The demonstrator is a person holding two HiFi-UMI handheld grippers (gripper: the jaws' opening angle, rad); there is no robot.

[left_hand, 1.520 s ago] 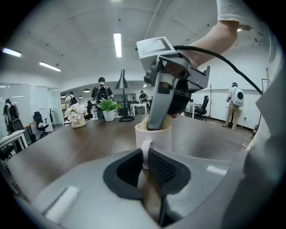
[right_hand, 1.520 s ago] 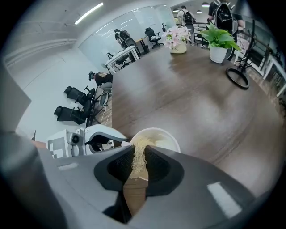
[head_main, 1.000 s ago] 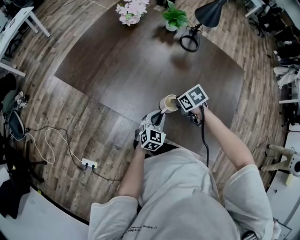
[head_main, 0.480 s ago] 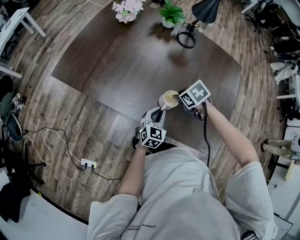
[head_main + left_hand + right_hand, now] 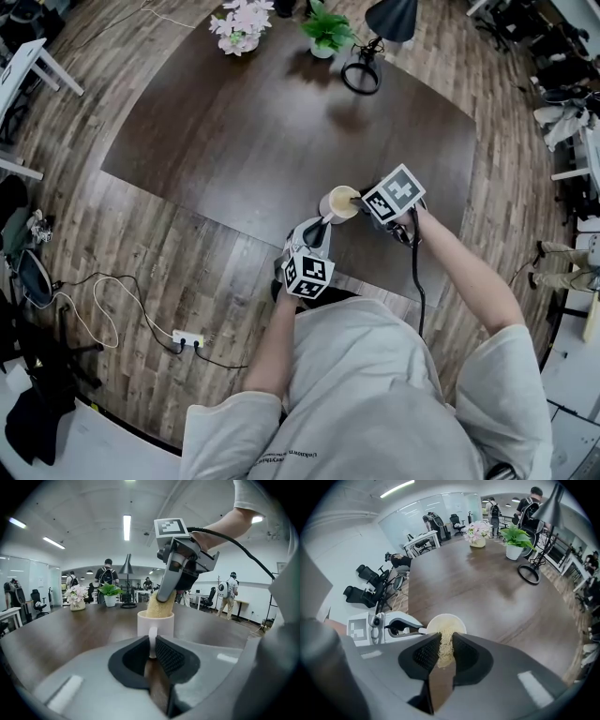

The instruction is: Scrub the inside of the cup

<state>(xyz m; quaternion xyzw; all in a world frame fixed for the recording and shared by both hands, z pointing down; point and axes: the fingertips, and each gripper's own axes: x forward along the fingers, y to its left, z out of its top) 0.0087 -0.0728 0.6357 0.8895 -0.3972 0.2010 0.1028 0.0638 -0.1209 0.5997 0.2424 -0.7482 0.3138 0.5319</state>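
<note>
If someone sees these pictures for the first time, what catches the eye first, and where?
First the white cup, held by its handle in the left tongs near the person's edge of the dark table. Next the yellow loofah scrubber, clamped in the right tongs and pushed down into the cup. At the far edge stand pink flowers, a green plant and a black desk lamp.

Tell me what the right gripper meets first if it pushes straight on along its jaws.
The right gripper, shut on a yellow sponge, points into the white cup. The sponge would probably press on the cup's inner bottom first; how deep it sits is unclear.
</note>
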